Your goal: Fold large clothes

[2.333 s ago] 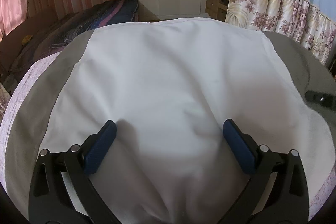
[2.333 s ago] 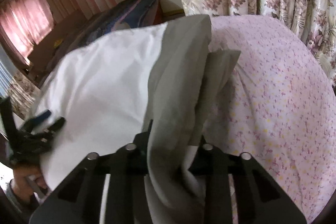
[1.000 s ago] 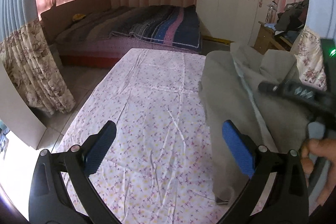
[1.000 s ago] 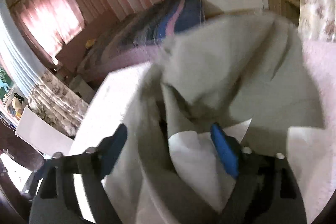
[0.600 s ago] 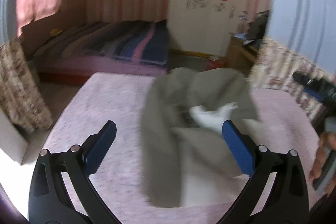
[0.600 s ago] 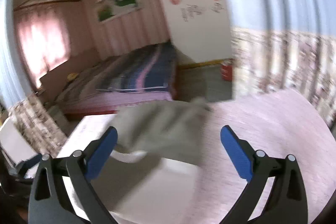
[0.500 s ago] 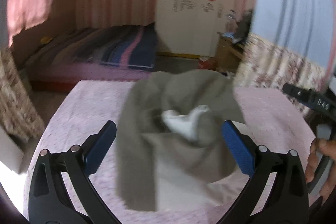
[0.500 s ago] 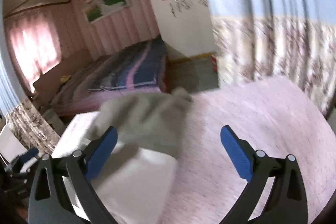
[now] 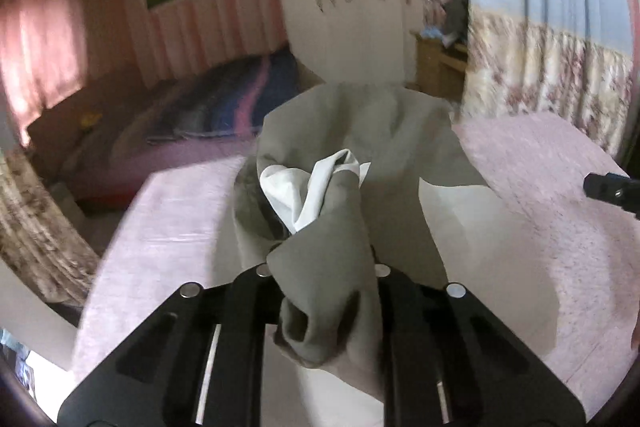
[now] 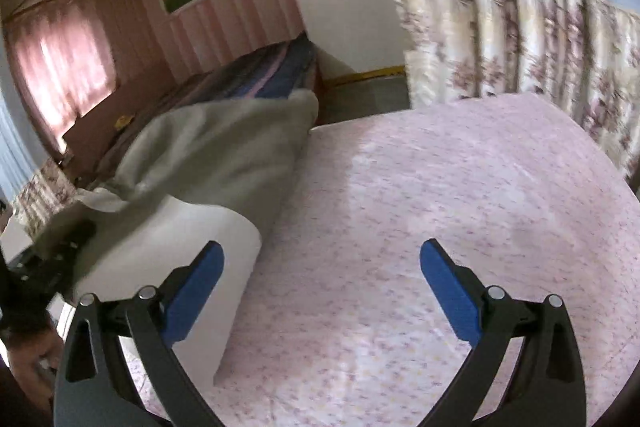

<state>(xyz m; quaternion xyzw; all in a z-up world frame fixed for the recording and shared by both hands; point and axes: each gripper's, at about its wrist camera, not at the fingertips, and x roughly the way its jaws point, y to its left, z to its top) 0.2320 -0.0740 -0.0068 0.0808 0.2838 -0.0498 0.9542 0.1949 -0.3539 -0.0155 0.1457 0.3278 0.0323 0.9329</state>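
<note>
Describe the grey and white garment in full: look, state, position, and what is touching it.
The garment is soft woven-looking cloth, grey-olive with white panels, bunched and unfolded. The left gripper is shut on a gathered grey part; a twisted white piece pokes up from the folds above it. The rest drapes down onto the pink floral sheet. From the right wrist view it lies as a heap to the left of the open right gripper, which is not touching it.

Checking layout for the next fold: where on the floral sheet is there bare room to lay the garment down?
Bare sheet spreads under the open right gripper, out to the floral curtains. The crowded side is its left, where the grey-and-white garment is bunched, clamped in the left gripper.
</note>
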